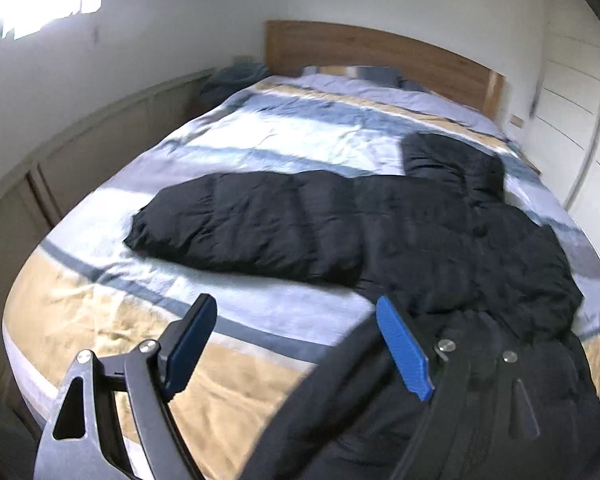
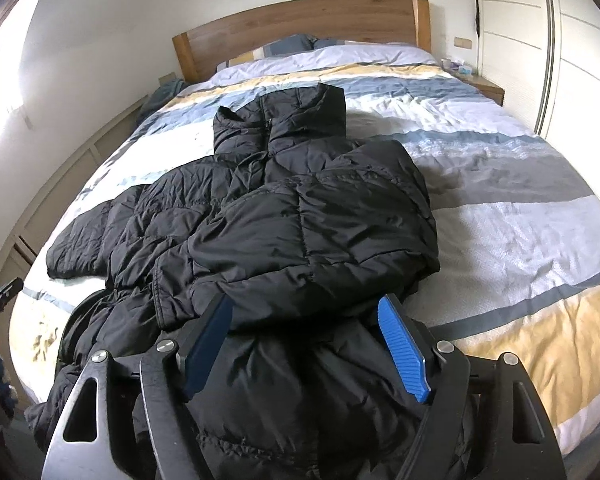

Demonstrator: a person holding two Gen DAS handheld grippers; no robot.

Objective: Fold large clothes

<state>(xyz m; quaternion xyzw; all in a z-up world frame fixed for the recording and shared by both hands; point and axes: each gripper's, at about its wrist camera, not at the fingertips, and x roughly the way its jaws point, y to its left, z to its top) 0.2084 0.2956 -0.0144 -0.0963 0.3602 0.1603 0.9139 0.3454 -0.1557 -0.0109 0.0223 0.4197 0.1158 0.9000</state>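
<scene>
A large black puffer jacket (image 2: 284, 216) lies on the striped bed (image 2: 520, 220), hood toward the headboard. Its right sleeve is folded over the body; its left sleeve (image 1: 236, 220) stretches out flat to the left. My left gripper (image 1: 296, 344) is open and empty, hovering over the bed beside the jacket's lower left part (image 1: 480, 280). My right gripper (image 2: 306, 344) is open above the jacket's hem, with fabric lying between the blue pads (image 2: 402, 352) but not pinched.
A wooden headboard (image 2: 300, 20) and pillows stand at the far end. A nightstand (image 2: 488, 88) and white wardrobe doors (image 2: 560, 60) are on the right. Low panelled cabinets (image 1: 80, 152) run along the left wall under a bright window.
</scene>
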